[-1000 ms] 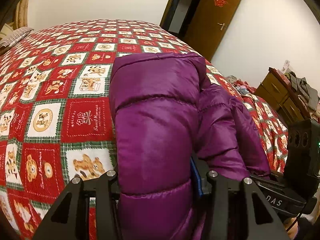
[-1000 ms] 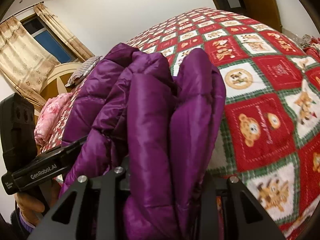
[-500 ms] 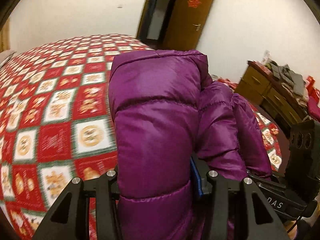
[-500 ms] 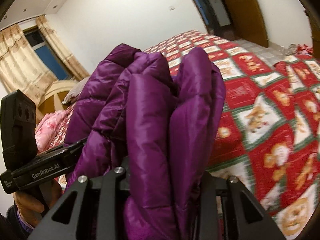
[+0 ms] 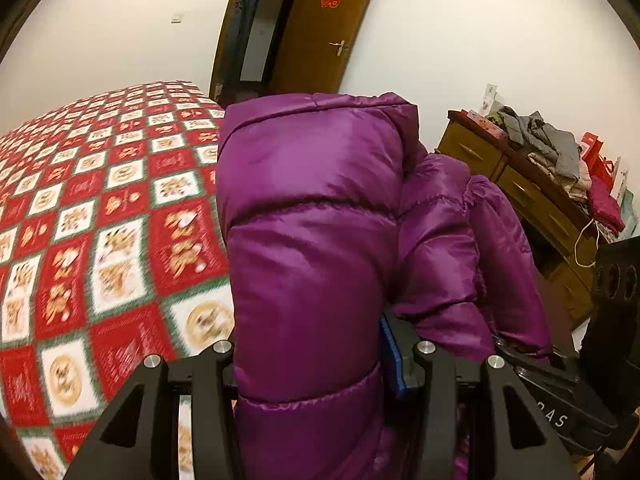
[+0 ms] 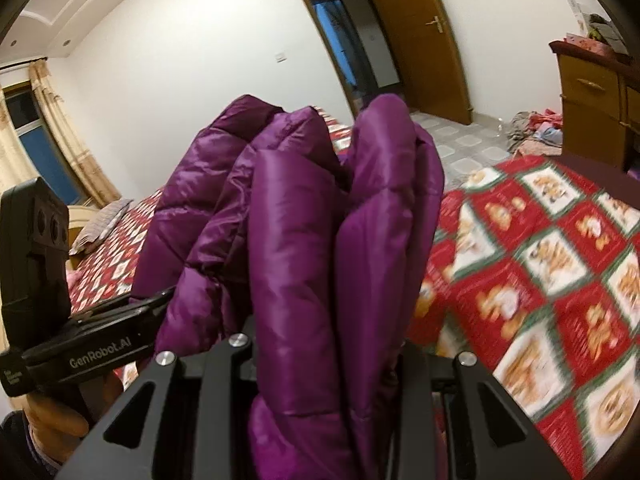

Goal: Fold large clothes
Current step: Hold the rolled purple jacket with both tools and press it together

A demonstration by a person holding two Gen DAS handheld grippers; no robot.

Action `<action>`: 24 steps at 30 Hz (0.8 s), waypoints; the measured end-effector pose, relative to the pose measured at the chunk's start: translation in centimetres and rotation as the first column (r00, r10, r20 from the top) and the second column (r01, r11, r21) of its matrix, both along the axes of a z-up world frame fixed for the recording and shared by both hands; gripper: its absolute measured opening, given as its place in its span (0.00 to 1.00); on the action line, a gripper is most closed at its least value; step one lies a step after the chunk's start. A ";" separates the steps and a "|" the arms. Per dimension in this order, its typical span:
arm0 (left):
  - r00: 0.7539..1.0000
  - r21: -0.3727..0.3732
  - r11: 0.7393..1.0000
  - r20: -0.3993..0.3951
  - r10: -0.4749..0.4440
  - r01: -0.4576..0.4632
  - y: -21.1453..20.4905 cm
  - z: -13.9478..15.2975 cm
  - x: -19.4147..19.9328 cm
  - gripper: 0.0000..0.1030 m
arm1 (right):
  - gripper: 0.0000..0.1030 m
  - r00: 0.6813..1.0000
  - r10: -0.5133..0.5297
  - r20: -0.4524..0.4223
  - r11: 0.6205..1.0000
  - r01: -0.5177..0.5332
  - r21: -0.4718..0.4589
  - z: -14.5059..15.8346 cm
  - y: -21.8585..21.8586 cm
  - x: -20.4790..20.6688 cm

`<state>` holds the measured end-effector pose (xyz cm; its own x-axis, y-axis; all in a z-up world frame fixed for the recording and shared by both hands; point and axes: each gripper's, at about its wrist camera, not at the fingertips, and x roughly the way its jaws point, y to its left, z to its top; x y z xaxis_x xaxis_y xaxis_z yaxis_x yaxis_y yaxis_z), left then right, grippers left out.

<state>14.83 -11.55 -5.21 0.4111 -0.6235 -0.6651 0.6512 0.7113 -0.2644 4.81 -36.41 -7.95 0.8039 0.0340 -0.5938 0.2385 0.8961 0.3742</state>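
Observation:
A folded purple puffer jacket (image 5: 312,240) fills the middle of the left wrist view, held up above the bed. My left gripper (image 5: 316,364) is shut on one thick fold of it. The right wrist view shows the same jacket (image 6: 320,240) bunched in several folds, and my right gripper (image 6: 324,356) is shut on its near edge. Each view shows the other gripper at the jacket's side: the right one (image 5: 560,392) and the left one (image 6: 80,344), held by a hand (image 6: 52,420). The fingertips are buried in fabric.
The bed (image 5: 80,240) with a red, white and green patchwork quilt lies under the jacket. A wooden dresser (image 5: 528,200) piled with clothes stands at the right. An open brown door (image 5: 320,28) is in the far wall. Clothes lie on the floor (image 6: 532,128). A curtained window (image 6: 36,144) is at left.
Both grippers have carried the jacket up and sideways across the bed. The door, dresser and floor have swung further into view. Both grips are unchanged.

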 end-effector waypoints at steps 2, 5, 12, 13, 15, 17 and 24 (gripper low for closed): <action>1.000 -0.006 1.000 -0.006 0.001 -0.001 -0.8 0.2 0.4 0.47 | 0.33 1.000 -0.009 -0.001 1.000 0.009 -0.007 0.3 -1.1 0.8; 1.000 -0.012 1.000 0.003 0.001 -0.001 -1.7 0.5 0.8 0.47 | 0.33 1.000 -0.013 0.001 1.000 0.013 -0.012 0.8 -2.3 1.3; 0.998 0.007 0.999 -0.034 0.053 -0.053 -2.9 -0.2 3.1 0.47 | 0.33 0.999 0.021 -0.024 0.999 -0.021 -0.024 0.7 -2.7 2.6; 0.997 0.011 0.998 -0.042 0.065 -0.065 -3.0 -0.6 3.5 0.47 | 0.33 0.999 0.033 -0.034 0.999 -0.035 -0.037 0.5 -2.6 3.3; 0.995 0.027 0.996 -0.055 0.085 -0.084 -3.0 -1.1 4.1 0.47 | 0.33 0.998 0.046 -0.043 0.998 -0.048 -0.046 0.3 -2.4 3.9; 0.992 0.051 0.994 -0.071 0.103 -0.099 -3.1 -1.8 4.6 0.47 | 0.33 0.997 0.060 -0.055 0.998 -0.061 -0.020 -0.4 -2.4 4.5; 0.983 0.133 0.983 -0.117 0.143 -0.127 -3.5 -4.7 5.9 0.47 | 0.33 0.990 0.084 -0.110 0.994 -0.075 0.078 -3.6 -2.5 5.8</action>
<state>20.72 -15.07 -9.88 0.3939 -0.4772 -0.7855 0.5145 0.8227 -0.2418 10.60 -38.93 -11.60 0.7250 0.1418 -0.6740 0.2120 0.8851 0.4143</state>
